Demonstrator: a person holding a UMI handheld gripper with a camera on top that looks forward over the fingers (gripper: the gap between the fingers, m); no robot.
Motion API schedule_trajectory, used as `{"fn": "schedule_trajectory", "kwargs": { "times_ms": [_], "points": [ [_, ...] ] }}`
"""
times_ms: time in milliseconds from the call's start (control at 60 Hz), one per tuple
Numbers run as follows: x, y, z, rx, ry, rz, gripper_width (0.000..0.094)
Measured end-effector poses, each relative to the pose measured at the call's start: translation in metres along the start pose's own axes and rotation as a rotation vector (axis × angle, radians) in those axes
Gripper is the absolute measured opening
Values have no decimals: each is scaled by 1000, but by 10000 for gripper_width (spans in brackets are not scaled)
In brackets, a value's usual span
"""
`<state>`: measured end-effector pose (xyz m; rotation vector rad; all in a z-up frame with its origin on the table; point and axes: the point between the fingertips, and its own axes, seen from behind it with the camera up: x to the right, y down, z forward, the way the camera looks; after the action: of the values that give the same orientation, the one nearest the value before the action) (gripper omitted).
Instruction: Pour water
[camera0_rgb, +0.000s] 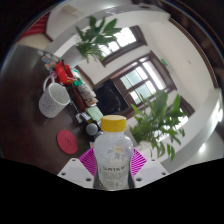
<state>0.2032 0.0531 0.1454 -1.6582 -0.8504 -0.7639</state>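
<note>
Water bottle nearest lens, yellow cap on, gripped mid-body between tongs; pink pads press both flanks, so tongs narrow, clamped on bottle. View strongly tilted: likely bottle carried or tipping toward pour, though cap not yet off. Beyond: white cup on counter, probable target, well apart. Leafy plant beside bottle, windows behind.

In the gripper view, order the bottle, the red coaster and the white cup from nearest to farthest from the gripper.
1. Bottle: between the fingers of the gripper.
2. Red coaster: on the table, just ahead, to the left.
3. White cup: farther back, to the left.
</note>
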Motion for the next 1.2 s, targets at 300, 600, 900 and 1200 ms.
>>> {"fn": "schedule_trajectory", "kwargs": {
  "times_ms": [300, 600, 900, 1200],
  "points": [
    [-30, -89, 54, 55, 33, -615, 390],
    [-69, -132, 76, 127, 129, -1114, 394],
    [-62, -139, 82, 118, 143, -1075, 383],
    [-42, -101, 67, 76, -83, -111, 393]
  ]
}}
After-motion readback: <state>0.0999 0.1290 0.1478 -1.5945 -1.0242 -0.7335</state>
